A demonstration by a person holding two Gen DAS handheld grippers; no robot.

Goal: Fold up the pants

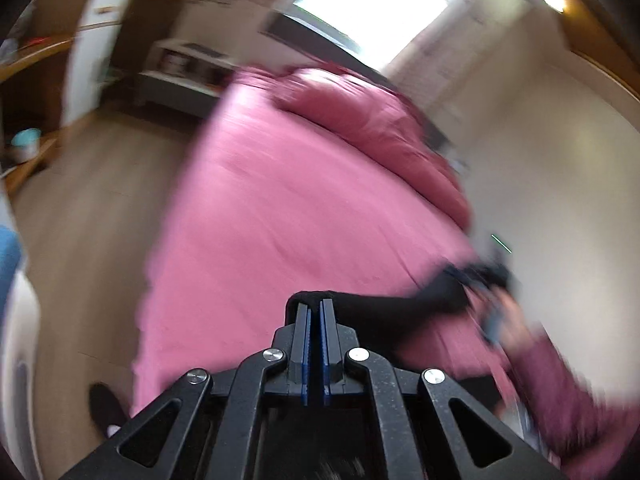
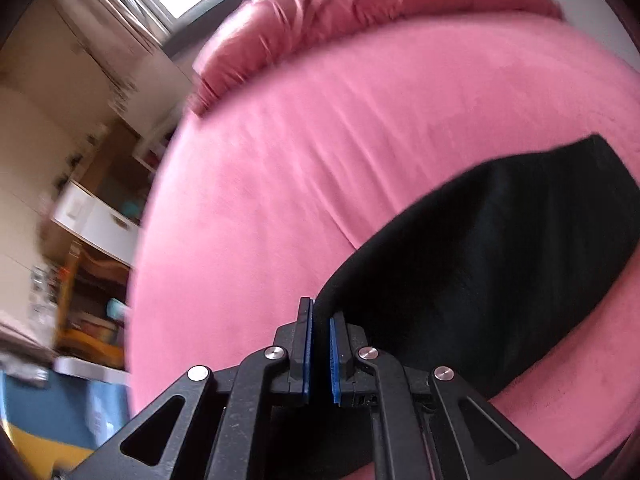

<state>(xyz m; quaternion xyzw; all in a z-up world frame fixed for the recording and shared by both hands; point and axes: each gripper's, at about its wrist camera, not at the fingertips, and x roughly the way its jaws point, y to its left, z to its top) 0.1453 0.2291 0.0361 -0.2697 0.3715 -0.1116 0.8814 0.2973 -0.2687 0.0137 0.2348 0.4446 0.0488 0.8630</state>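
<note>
The black pants (image 2: 500,248) lie across a pink bed (image 2: 320,152), stretched toward the right in the right wrist view. My right gripper (image 2: 319,312) is shut on the pants' near edge; black cloth runs between its blue pads. In the left wrist view my left gripper (image 1: 316,306) is shut on another edge of the pants (image 1: 400,304), which stretch as a dark band to the right, toward the other gripper (image 1: 490,276) and the person's hand. The view is motion-blurred.
A rumpled pink duvet (image 1: 368,116) is heaped at the head of the bed (image 1: 260,220). Wooden floor (image 1: 92,208) lies left of the bed. White shelves (image 1: 180,64) and a window stand beyond. A cream wall (image 1: 560,200) is on the right.
</note>
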